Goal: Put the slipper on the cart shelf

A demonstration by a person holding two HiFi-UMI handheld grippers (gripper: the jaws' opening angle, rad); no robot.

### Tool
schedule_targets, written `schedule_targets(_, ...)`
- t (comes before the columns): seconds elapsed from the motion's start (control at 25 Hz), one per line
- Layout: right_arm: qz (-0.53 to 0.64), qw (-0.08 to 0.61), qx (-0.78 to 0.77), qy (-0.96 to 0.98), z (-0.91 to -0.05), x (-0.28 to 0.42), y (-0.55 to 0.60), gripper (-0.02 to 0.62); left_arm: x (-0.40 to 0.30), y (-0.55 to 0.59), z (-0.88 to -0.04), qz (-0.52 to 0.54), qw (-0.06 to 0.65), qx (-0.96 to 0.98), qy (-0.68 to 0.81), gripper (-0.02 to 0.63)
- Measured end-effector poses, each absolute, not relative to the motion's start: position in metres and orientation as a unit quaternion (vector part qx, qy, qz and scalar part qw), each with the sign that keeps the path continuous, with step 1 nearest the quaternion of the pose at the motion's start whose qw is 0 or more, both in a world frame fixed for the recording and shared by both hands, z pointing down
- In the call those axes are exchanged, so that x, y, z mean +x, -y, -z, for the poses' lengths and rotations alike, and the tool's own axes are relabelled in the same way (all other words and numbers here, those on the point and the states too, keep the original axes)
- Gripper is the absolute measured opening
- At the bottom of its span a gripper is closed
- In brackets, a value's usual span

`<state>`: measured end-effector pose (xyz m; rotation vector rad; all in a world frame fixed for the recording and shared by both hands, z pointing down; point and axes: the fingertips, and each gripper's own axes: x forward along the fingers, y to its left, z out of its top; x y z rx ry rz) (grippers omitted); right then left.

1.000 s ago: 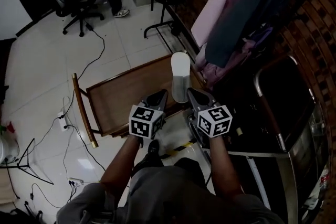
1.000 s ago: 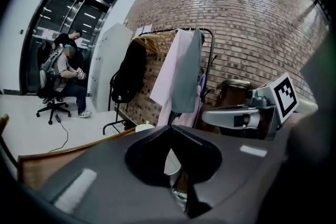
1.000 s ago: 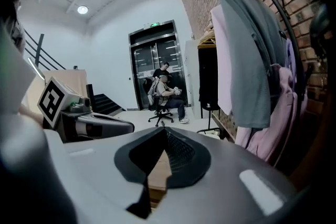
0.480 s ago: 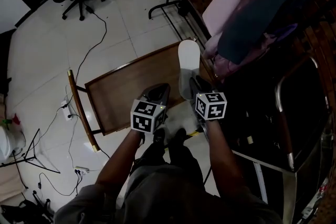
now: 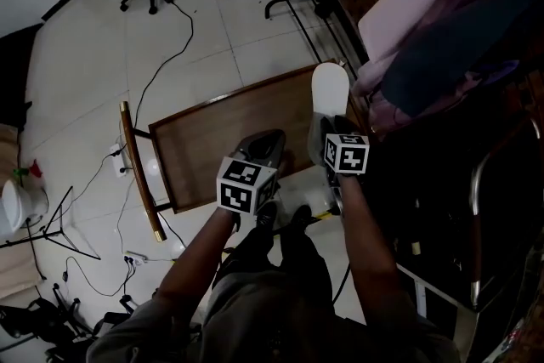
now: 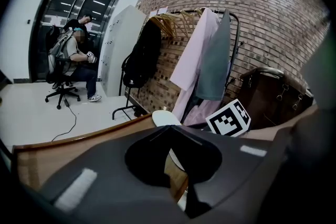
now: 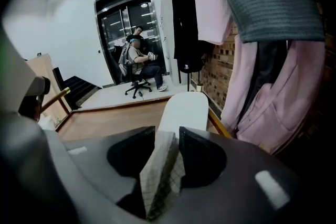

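Wooden cart shelf (image 5: 217,144) bears slipper (image 5: 330,91) between opening right claw (image 5: 328,132); left claw (image 5: 269,138) closed.

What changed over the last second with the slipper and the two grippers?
The right gripper is opening its jaws and letting go of the slipper, whose near end still sits between them. The slipper now lies on the cart shelf. The left gripper stayed shut and empty beside it.
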<state>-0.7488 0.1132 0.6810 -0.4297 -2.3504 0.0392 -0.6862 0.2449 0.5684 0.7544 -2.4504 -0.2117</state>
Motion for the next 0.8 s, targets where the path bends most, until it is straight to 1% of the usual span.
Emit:
schedule_targets(0.16,-0.005,0.398,-0.152,0.905,-0.707,-0.744,-0.111,0.109,-0.683,-0.252,-0.576,0.081,0.284,0.277,0.914,0.008)
schedule_targets(0.2,-0.004,0.402,-0.151,0.903,-0.712,-0.742,-0.11,0.082,-0.682,-0.253,-0.579,0.081,0.285,0.277,0.914,0.008)
schedule_targets(0.24,-0.005,0.402,-0.152,0.903,-0.715,-0.741,-0.111,0.039,-0.681,-0.255,-0.581,0.08,0.286,0.277,0.914,0.008)
schedule_targets(0.36,-0.009,0.392,-0.162,0.906,-0.712,-0.74,-0.115,0.014,-0.68,-0.261,-0.589,0.075,0.29,0.275,0.914,0.008)
schedule_targets(0.56,-0.01,0.356,-0.175,0.918,-0.68,-0.739,-0.119,0.009,-0.683,-0.263,-0.582,0.069,0.283,0.282,0.914,0.008)
schedule_targets(0.8,-0.019,0.313,-0.183,0.932,-0.627,-0.709,-0.127,0.009,-0.671,-0.257,-0.561,0.064,0.267,0.31,0.91,0.008)
